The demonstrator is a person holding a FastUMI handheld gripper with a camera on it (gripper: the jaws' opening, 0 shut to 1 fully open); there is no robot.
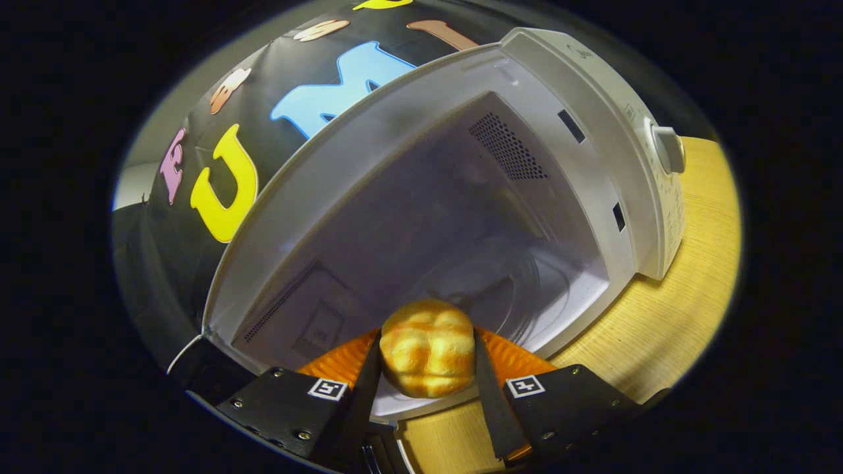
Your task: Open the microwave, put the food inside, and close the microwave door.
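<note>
A golden, lumpy bread bun (428,362) sits between my two fingers, and my gripper (427,343) is shut on it, one finger pressing each side. The white microwave (593,112) stands open right in front of me, tilted in this view. Its pale cavity (421,217) lies just beyond the bun, with the glass turntable (510,289) on its floor. The bun hangs at the cavity's front sill (573,329), above the lower edge of the opening.
The microwave's control panel with a round knob (666,149) is on the right of the opening. It stands on a light wooden table (685,296). A dark panel (197,375), probably the swung-open door, is at the left of the opening.
</note>
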